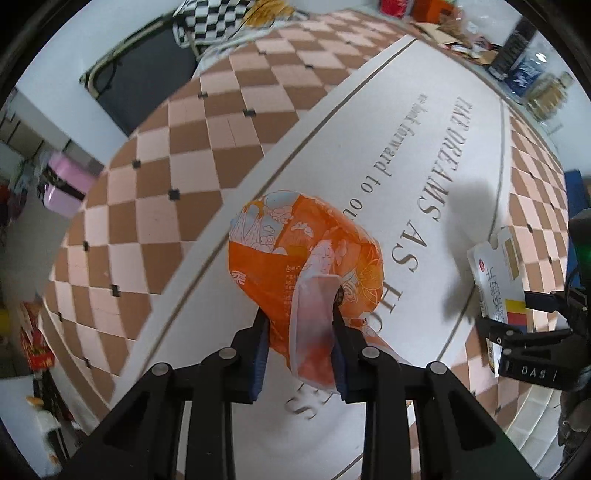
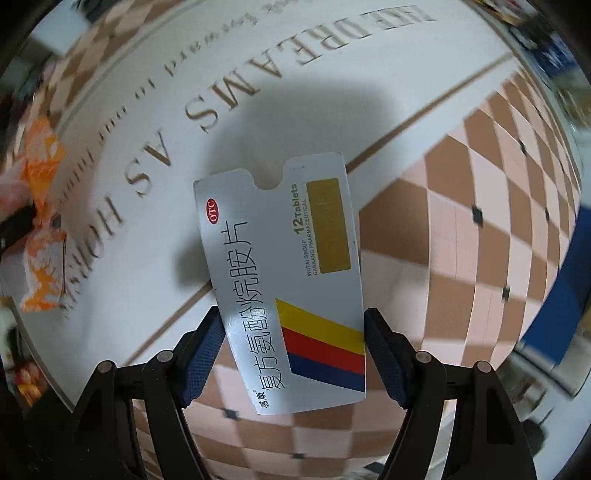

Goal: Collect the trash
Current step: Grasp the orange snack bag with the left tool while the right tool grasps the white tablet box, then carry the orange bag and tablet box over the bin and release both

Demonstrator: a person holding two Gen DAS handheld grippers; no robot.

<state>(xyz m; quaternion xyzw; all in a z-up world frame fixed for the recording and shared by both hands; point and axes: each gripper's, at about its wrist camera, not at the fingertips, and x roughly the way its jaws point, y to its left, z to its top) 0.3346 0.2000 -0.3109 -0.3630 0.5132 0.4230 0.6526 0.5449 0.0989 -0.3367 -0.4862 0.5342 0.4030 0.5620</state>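
My left gripper (image 1: 300,314) is shut on a crumpled orange plastic wrapper (image 1: 299,254) and holds it above the white rug (image 1: 424,122). My right gripper (image 2: 293,317) is shut on a flat white medicine box (image 2: 284,266) with yellow, red and blue stripes, held above the rug's edge. The right gripper with the box also shows at the right of the left wrist view (image 1: 502,317). The orange wrapper shows at the left edge of the right wrist view (image 2: 40,177).
The rug with brown lettering lies on a brown and pink checkered floor (image 1: 155,177). A black mat (image 1: 147,74) and a checkered bag (image 1: 210,22) lie far off. Cardboard and clutter (image 1: 461,33) sit beyond the rug. A pink box (image 1: 66,181) stands at left.
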